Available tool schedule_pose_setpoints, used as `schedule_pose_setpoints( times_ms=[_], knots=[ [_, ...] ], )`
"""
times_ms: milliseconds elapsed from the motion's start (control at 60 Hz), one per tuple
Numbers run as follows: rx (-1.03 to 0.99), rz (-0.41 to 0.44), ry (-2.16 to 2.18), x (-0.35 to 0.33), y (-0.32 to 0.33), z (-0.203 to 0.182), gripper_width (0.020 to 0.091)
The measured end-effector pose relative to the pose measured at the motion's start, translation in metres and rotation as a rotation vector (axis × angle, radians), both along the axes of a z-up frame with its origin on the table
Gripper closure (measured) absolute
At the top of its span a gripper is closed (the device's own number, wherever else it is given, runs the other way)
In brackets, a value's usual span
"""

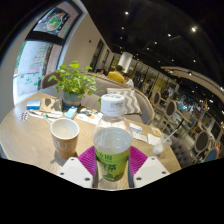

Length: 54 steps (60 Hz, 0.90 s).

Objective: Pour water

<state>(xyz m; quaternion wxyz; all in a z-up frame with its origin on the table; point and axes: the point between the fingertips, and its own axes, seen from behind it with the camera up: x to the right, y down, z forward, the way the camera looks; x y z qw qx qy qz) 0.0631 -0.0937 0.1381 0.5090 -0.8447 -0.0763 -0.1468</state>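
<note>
My gripper (112, 165) is clamped, both pads pressing, on the upright water bottle (113, 140) (green label, white cap). The paper cup (65, 137) stands at ten o'clock, just beside it; I'd tip leftward.

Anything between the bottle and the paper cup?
Nothing visible. The bottle stands between the gripper fingers, cap on; whether they press it can't be told. The cup stands beside it on the table, bare tabletop between. The plant sits farther back.

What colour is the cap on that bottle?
White. The cap tops the green-labelled bottle in the gripper view.
</note>
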Motion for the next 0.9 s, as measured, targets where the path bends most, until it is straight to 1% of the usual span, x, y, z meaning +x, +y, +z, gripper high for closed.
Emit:
schedule_pose_setpoints(
  times_ms=[133, 217, 267, 417, 567, 750, 817, 900],
  knots=[
    [0.011, 0.040, -0.291, 0.021, 0.035, 0.043, 0.0702],
    [0.001, 0.095, -0.521, 0.025, 0.057, 0.062, 0.0703],
    [-0.002, 0.138, -0.649, 0.022, 0.070, 0.067, 0.0704],
    [-0.040, 0.285, -1.087, 0.009, 0.098, 0.066, 0.0706],
    [-0.075, 0.397, -1.443, 0.001, 0.113, 0.056, 0.0707],
    [-0.115, 0.489, -1.660, -0.010, 0.117, 0.046, 0.0707],
    [-0.116, 0.507, -1.662, -0.014, 0.114, 0.045, 0.0706],
    [-0.111, 0.502, -1.627, -0.015, 0.111, 0.050, 0.0707]
  ],
)
